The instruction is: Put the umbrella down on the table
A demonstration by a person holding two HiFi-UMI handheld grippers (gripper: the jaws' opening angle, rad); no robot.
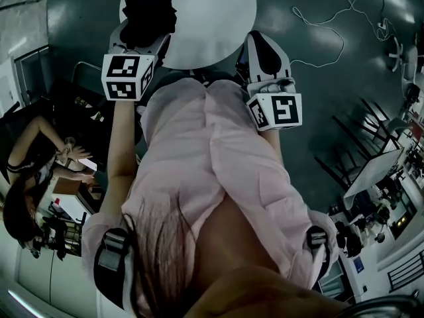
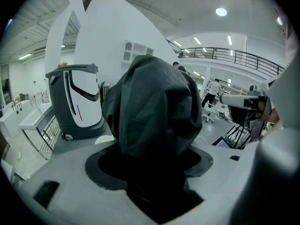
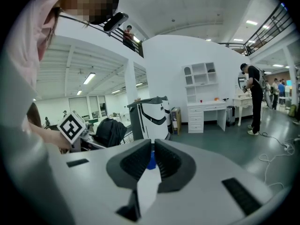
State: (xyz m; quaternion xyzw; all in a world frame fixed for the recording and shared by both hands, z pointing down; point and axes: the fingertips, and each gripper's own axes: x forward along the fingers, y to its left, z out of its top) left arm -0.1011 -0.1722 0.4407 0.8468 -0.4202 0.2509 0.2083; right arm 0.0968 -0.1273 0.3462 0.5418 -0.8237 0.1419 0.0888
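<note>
**Left gripper pinching the umbrella at the rim of the round surface**

The left gripper (image 1: 140, 45) is clamping a black folded fabric umbrella (image 1: 149, 15). In the left gripper view its jaws are pressing in on the dark bundled cloth, which is filling the gap between them and rising up in front of the camera. In the head view the umbrella is lying over the left rim of the round white surface (image 1: 218, 18). Whether it is touching the top or hanging just above it cannot be told.

The right gripper (image 3: 151, 157) is holding nothing. Its ribbed black jaws are pressing nearly together, leaving only a thin slit, and a small blue object (image 3: 151, 163) is showing through it from beyond. In the head view this gripper is sitting at the near right rim of the surface, apart from the umbrella.

The person's pale pink shirt (image 1: 212, 158) is filling the middle of the head view. A grey-and-white rounded machine (image 2: 77, 102) is standing beyond the umbrella in the left gripper view. A thin white cable (image 1: 324, 25) is trailing across the dark floor to the right.
</note>
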